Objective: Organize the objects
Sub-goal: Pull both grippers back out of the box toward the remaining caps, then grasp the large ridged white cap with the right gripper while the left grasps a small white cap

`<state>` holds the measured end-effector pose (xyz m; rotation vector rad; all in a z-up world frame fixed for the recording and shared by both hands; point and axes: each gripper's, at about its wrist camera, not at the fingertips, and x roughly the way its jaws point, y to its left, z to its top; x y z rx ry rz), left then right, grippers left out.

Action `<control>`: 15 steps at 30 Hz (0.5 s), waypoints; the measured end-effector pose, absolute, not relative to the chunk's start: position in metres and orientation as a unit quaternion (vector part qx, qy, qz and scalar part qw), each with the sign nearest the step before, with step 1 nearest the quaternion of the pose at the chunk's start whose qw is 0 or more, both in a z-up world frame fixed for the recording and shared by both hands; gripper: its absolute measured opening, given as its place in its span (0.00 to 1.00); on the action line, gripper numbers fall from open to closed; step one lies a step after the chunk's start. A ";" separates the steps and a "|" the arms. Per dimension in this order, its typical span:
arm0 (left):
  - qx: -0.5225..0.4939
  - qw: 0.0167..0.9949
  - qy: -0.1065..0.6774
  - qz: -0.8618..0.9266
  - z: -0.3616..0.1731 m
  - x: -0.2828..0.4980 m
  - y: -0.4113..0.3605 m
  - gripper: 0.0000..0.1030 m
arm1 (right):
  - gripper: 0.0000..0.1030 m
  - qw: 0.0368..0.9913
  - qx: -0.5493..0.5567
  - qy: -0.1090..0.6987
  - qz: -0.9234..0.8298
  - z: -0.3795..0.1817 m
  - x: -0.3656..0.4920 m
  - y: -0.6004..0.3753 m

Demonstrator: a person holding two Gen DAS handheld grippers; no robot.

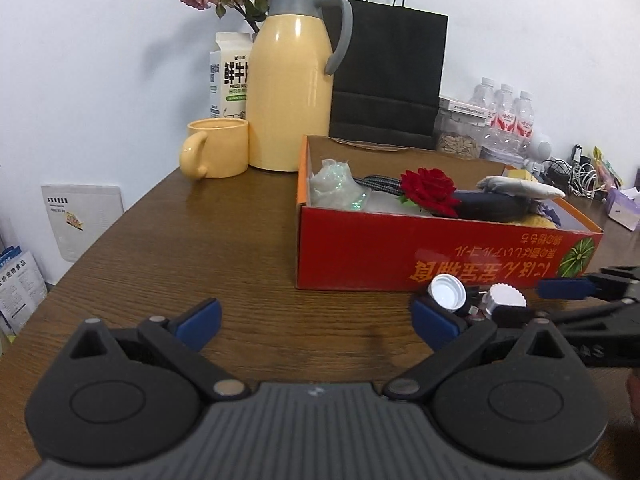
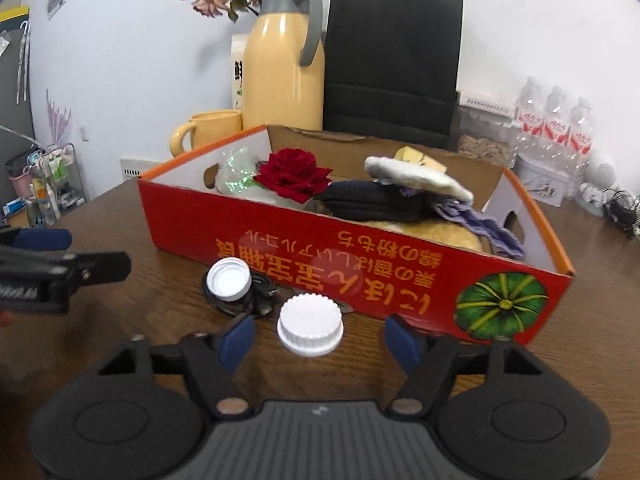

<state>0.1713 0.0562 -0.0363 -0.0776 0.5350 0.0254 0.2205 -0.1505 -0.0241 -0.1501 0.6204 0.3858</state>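
A red cardboard box (image 2: pixel 280 240) (image 1: pixel 360 248) on the brown table holds a red rose (image 2: pixel 294 174) (image 1: pixel 430 190), a dark pouch (image 2: pixel 372 200), a white cloth and other items. In front of it lie a white ribbed cap (image 2: pixel 310 330) (image 1: pixel 506 300), an upturned white cap (image 2: pixel 230 280) (image 1: pixel 446 292) and a coiled black cable (image 2: pixel 256 300). My right gripper (image 2: pixel 320 342) is open, its blue pads either side of the ribbed cap. My left gripper (image 1: pixel 316 322) is open and empty over bare table, left of the caps.
Behind the box stand a yellow thermos jug (image 1: pixel 288 92), a yellow mug (image 1: pixel 216 148), a milk carton (image 1: pixel 228 76), a black paper bag (image 1: pixel 392 72) and dried flowers. Water bottles (image 2: pixel 554 124) and cables sit at the back right.
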 end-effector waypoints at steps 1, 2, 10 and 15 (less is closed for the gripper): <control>-0.039 0.964 0.263 0.011 -0.037 0.172 0.056 1.00 | 0.62 0.930 -0.073 0.307 0.188 -0.026 0.225 -0.149; -0.040 0.964 0.262 0.009 -0.037 0.171 0.056 1.00 | 0.59 0.929 -0.071 0.311 0.189 -0.028 0.229 -0.148; -0.043 0.965 0.259 -0.002 -0.038 0.171 0.053 1.00 | 0.38 0.927 -0.056 0.309 0.203 -0.034 0.234 -0.148; -0.043 0.964 0.263 0.003 -0.039 0.172 0.054 1.00 | 0.38 0.932 -0.056 0.293 0.207 -0.031 0.229 -0.148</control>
